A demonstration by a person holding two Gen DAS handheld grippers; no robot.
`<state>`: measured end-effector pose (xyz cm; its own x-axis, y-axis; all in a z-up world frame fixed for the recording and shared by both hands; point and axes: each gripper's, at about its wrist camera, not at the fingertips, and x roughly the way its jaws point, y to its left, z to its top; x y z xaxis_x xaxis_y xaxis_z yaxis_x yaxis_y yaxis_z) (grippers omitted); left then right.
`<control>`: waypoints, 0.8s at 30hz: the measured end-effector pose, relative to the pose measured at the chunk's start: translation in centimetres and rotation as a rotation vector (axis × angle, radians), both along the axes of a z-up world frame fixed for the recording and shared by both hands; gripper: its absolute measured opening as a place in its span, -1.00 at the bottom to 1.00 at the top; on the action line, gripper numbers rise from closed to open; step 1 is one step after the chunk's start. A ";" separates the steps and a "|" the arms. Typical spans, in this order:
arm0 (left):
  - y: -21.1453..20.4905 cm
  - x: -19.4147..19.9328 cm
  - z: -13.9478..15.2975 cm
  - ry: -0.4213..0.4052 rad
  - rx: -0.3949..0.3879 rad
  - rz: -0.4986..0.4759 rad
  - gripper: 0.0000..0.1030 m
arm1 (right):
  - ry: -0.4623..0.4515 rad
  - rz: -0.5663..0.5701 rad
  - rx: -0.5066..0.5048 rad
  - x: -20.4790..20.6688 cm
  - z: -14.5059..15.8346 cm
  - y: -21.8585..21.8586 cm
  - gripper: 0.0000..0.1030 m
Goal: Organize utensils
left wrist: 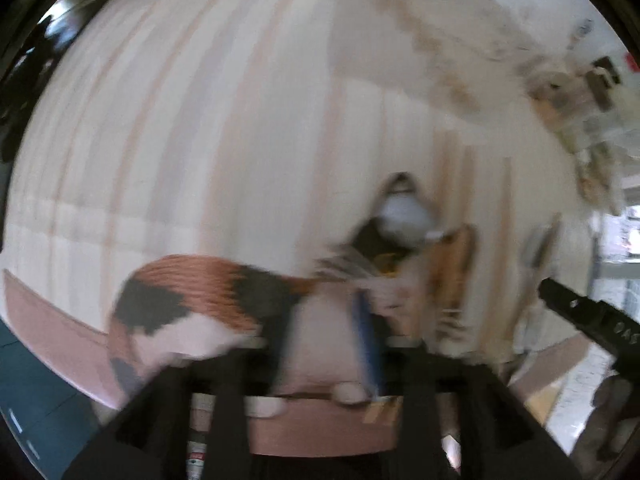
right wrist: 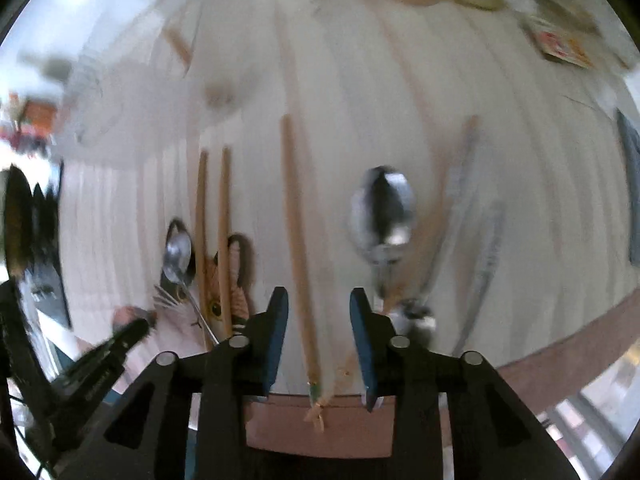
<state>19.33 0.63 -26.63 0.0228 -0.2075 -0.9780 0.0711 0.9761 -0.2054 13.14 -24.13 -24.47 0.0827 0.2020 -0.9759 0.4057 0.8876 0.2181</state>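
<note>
Pale striped cloth covers the bench (right wrist: 360, 92). In the right wrist view the right gripper (right wrist: 319, 312) has its blue-padded fingers (right wrist: 278, 316) spread apart, a single wooden chopstick (right wrist: 296, 232) lying between them. A large spoon (right wrist: 382, 208) lies just right of it; a chopstick pair (right wrist: 214, 224) and a small spoon (right wrist: 178, 256) lie left, over a cat-shaped mat (right wrist: 224, 280). The left gripper (left wrist: 328, 340) is blurred, so whether its fingers are apart I cannot tell. No writing is readable.
</note>
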 end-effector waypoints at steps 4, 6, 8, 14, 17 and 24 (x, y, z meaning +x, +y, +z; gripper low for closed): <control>-2.8 0.7 0.1 0.009 -0.047 -0.028 0.22 | -0.014 -0.094 -0.011 -2.0 1.0 -3.7 -0.33; -4.1 1.1 -0.3 0.020 -0.050 -0.040 0.22 | -0.010 -0.134 -0.027 -3.1 1.3 -5.4 -0.33; -5.3 0.9 -0.9 0.025 -0.020 -0.069 0.21 | -0.010 -0.171 -0.028 -4.3 1.2 -6.9 -0.33; -7.6 0.8 -1.4 -0.038 0.095 -0.150 -0.90 | -0.011 -0.248 -0.014 -6.0 1.0 -9.0 -0.33; -7.1 0.7 -0.8 -0.070 0.107 -0.158 -0.95 | -0.021 -0.257 -0.008 -5.9 1.0 -8.7 -0.33; -3.1 0.7 1.8 -0.116 0.122 -0.120 -0.96 | -0.024 -0.255 0.035 -5.2 0.5 -7.9 -0.33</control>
